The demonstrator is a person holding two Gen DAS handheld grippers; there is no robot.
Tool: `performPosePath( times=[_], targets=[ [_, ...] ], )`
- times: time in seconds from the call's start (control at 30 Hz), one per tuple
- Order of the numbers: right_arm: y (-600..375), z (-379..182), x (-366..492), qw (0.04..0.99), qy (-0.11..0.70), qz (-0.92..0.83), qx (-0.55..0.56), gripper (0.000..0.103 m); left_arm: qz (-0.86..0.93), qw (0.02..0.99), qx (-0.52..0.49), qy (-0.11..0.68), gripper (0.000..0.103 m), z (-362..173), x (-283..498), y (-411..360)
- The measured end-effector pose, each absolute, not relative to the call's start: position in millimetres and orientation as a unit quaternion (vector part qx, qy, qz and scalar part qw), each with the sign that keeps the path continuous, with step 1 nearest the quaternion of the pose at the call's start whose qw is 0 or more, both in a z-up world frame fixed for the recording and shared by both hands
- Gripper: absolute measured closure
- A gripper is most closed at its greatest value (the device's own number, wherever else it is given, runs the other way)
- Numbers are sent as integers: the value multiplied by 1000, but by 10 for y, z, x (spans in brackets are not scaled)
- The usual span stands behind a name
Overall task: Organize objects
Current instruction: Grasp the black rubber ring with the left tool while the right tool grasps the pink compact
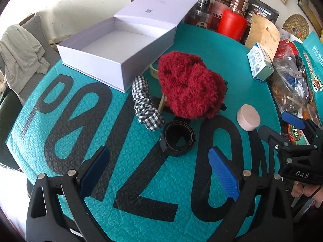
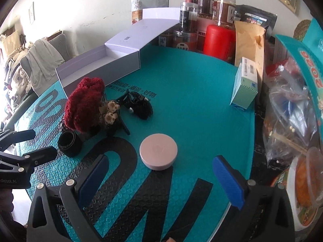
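Note:
An open white box (image 1: pixel 121 46) sits at the back left of the teal mat; it also shows in the right wrist view (image 2: pixel 97 66). In front of it lie a fluffy red scrunchie (image 1: pixel 189 86) (image 2: pixel 84 106), a black-and-white checked scrunchie (image 1: pixel 145 104), a coiled black band (image 1: pixel 178 139) (image 2: pixel 69 143), black hair clips (image 2: pixel 139 105) and a round pink case (image 1: pixel 248 117) (image 2: pixel 158 151). My left gripper (image 1: pixel 159 171) is open just short of the black band. My right gripper (image 2: pixel 159 179) is open just short of the pink case; it also shows in the left wrist view (image 1: pixel 280 127).
Jars (image 2: pixel 203 8), a red canister (image 1: pixel 232 24) (image 2: pixel 218 40) and a brown envelope (image 2: pixel 248 46) line the back. A small teal carton (image 1: pixel 260 62) (image 2: pixel 245 82), plastic bags (image 2: pixel 288 117) and a food cup (image 2: pixel 306 181) crowd the right edge. A chair with clothes (image 1: pixel 20 58) stands left.

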State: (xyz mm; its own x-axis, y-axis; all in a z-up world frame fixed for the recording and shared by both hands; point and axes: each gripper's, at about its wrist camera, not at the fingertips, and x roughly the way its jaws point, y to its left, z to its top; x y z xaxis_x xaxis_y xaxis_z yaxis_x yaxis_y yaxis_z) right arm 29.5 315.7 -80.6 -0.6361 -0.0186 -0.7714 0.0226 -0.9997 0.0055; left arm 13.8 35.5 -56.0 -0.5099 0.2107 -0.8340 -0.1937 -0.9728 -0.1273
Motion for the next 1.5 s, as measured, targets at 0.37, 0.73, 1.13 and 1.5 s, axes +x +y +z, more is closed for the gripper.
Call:
performPosePath(
  times=[0.37, 0.73, 1.13, 1.5],
  targets=[
    [3182, -980, 123, 30, -9, -895, 444, 7, 857, 127, -499, 0, 5, -750, -68, 476],
    [3240, -1124, -59, 36, -16, -883, 468, 16, 846, 126, -518, 8, 13, -912, -252, 546],
    [3209, -1170, -107, 59, -8, -880, 472, 51, 856, 116, -502, 48, 56, -927, -321, 645],
    [3100, -1142, -1, 74, 4, -882, 466, 51, 855, 128, -501, 36, 63, -939, -292, 564]
  ],
)
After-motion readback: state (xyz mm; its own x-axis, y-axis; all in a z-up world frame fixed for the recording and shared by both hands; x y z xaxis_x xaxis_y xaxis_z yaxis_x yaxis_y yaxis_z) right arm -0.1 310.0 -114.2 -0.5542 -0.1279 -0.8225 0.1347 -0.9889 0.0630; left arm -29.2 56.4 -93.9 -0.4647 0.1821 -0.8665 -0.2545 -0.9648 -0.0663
